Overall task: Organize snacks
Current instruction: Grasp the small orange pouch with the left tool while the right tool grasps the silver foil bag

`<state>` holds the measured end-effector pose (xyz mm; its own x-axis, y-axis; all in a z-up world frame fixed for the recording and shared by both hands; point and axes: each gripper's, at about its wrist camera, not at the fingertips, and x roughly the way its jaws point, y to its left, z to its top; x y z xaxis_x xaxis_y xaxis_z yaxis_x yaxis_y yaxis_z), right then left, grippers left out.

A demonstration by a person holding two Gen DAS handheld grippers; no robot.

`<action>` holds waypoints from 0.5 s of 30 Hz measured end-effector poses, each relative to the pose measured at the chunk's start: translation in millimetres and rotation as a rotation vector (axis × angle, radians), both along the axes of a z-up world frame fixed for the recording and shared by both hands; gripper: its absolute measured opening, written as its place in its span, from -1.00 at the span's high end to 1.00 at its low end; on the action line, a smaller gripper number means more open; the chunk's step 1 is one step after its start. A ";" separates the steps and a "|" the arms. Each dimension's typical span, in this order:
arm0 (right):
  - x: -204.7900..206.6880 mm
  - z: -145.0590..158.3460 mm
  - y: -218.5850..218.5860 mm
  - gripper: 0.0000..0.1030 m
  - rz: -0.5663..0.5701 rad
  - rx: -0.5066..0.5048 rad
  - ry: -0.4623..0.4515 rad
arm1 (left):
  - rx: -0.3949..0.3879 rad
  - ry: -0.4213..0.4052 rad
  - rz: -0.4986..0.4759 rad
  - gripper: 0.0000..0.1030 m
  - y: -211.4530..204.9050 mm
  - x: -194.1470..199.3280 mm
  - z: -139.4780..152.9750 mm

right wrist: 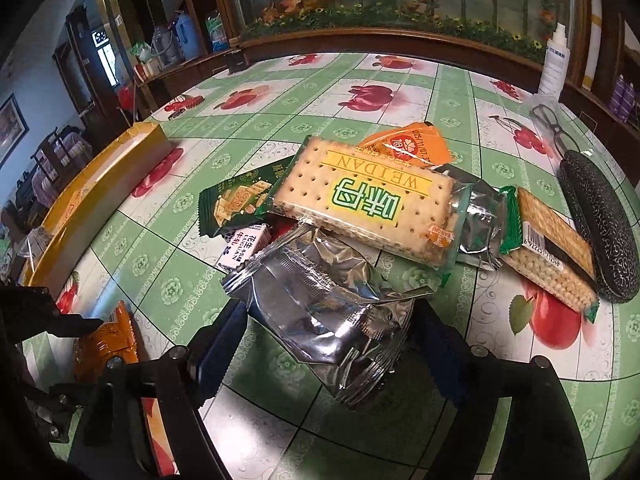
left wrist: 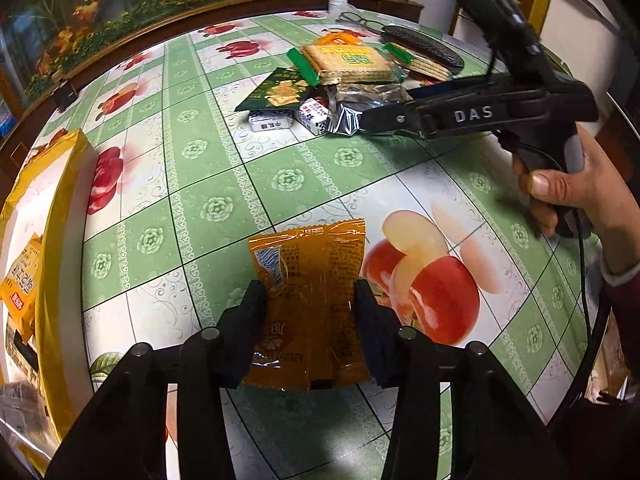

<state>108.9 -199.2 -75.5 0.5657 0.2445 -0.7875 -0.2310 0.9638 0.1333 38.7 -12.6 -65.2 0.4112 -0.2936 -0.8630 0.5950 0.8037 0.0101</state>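
Note:
An orange snack packet lies flat on the fruit-patterned tablecloth, and my left gripper is shut on it, one pad against each long side. The same packet shows at the lower left of the right wrist view. A crumpled silver foil packet sits at the near edge of the snack pile, between the fingers of my right gripper, which press its sides. From the left wrist view the right gripper reaches in from the right, held by a hand.
The pile holds a WEIDAN biscuit pack, a dark green cracker pack, a small white candy box, another orange packet and a cracker pack. A yellow box stands left. A glasses case, glasses and a bottle lie right.

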 end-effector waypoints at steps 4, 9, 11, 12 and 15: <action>-5.8 2.7 -4.2 -0.44 -0.015 0.044 0.000 | -0.017 0.012 0.043 0.24 6.0 2.4 1.3; -16.6 11.7 -6.9 0.07 -0.019 0.105 -0.026 | -0.054 0.011 0.117 0.25 19.5 8.6 9.4; -18.7 15.6 -8.9 0.07 -0.027 0.131 -0.030 | -0.066 0.000 0.145 0.25 24.6 10.5 13.8; -19.1 16.1 -7.2 0.07 -0.029 0.117 -0.032 | -0.068 -0.003 0.156 0.25 26.3 11.1 15.1; -18.0 12.3 -0.9 0.00 -0.004 0.107 -0.009 | -0.075 -0.004 0.167 0.25 29.0 11.9 16.9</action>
